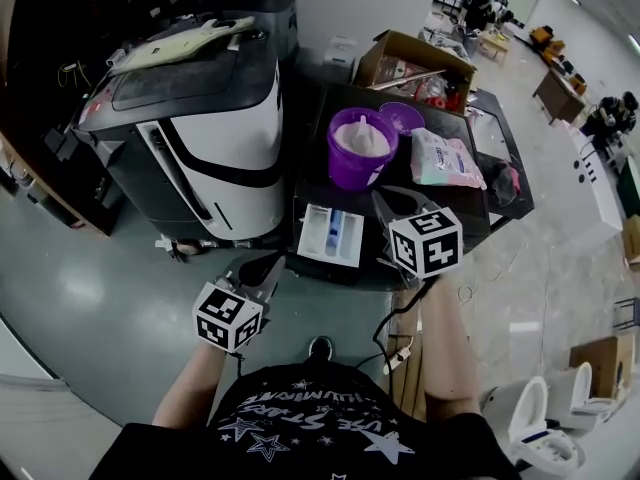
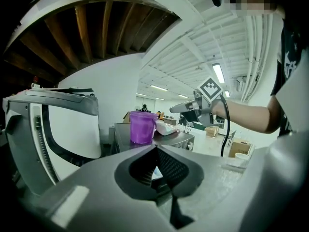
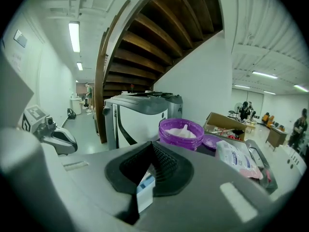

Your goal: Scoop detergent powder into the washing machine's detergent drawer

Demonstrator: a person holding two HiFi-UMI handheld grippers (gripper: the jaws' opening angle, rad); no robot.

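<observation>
A dark washing machine (image 1: 318,173) stands in the middle of the head view, its white and blue detergent drawer (image 1: 330,235) pulled out at the front. On its top sits a purple bucket (image 1: 362,146) of white powder with a white scoop standing in it. The right gripper (image 1: 380,198) hovers over the machine's front edge, beside the drawer and short of the bucket, jaws shut and empty. The left gripper (image 1: 262,270) hangs lower, left of the drawer, also shut and empty. In the right gripper view the bucket (image 3: 181,132) lies just beyond the shut gripper (image 3: 152,143).
A purple lid (image 1: 402,118), a pink and white detergent bag (image 1: 445,158) and an open cardboard box (image 1: 415,63) lie behind and right of the bucket. A large white and black appliance (image 1: 200,118) stands close on the left. Grey floor lies below.
</observation>
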